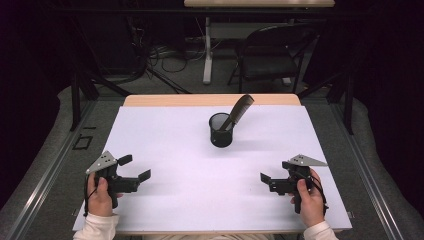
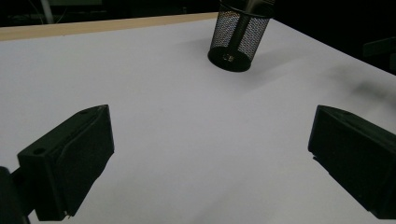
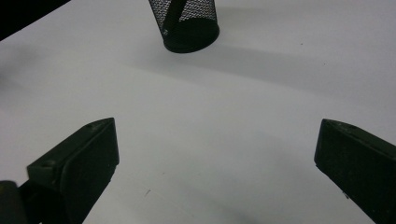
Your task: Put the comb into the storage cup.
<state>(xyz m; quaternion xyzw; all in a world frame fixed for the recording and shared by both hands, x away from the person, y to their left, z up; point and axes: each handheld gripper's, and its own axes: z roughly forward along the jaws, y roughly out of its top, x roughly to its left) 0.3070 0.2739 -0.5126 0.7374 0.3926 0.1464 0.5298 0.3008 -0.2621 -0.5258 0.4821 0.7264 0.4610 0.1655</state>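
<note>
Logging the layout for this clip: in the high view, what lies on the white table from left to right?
Left claw in the person's hand → black mesh cup holding a dark comb → right claw.

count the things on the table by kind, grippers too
cup: 1, black mesh, upright
comb: 1, standing tilted in the cup
grippers: 2, left gripper and right gripper, both open and empty
total: 4
</note>
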